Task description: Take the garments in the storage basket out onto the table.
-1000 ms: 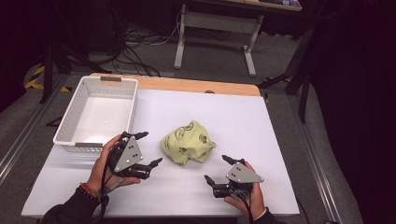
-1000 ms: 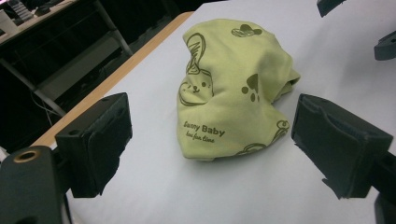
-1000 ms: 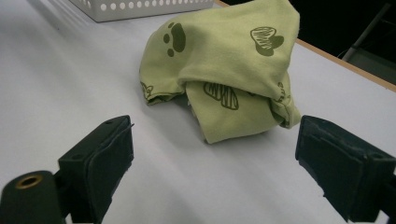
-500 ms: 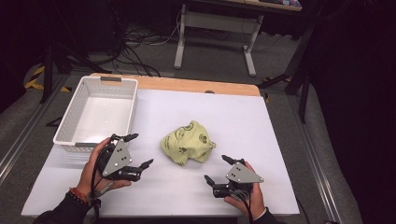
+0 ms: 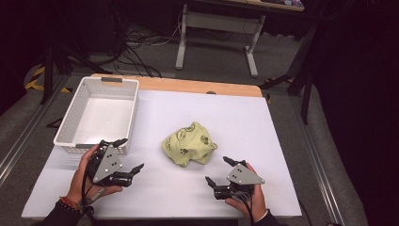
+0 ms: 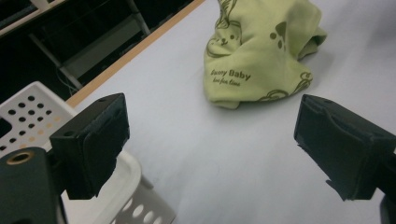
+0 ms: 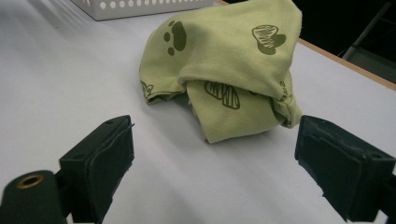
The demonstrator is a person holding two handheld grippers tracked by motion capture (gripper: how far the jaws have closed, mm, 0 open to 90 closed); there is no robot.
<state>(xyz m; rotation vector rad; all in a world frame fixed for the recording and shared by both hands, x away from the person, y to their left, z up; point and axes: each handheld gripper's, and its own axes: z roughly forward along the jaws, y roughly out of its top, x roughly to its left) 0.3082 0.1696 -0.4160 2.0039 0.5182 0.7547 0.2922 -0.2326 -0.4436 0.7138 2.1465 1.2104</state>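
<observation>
Item: crumpled green cloth (image 5: 189,144), printed with paw and heart marks, lying near the middle of the white table (image 5: 263,141).

Left gripper (image 5: 124,155): held at about 8 o'clock from the cloth, jaws spread wide, holding nothing, apart from the cloth.

Right gripper (image 5: 219,170): held at about 5 o'clock from the cloth, jaws spread wide, empty, near the cloth but not touching.

White basket (image 5: 75,115): perforated walls, at about 10 o'clock from the cloth, just beside the left gripper.

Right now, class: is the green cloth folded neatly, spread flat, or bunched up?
Bunched up. The green cloth sits in a rumpled heap on the table, its edges tucked under in loose, uneven folds.
</observation>
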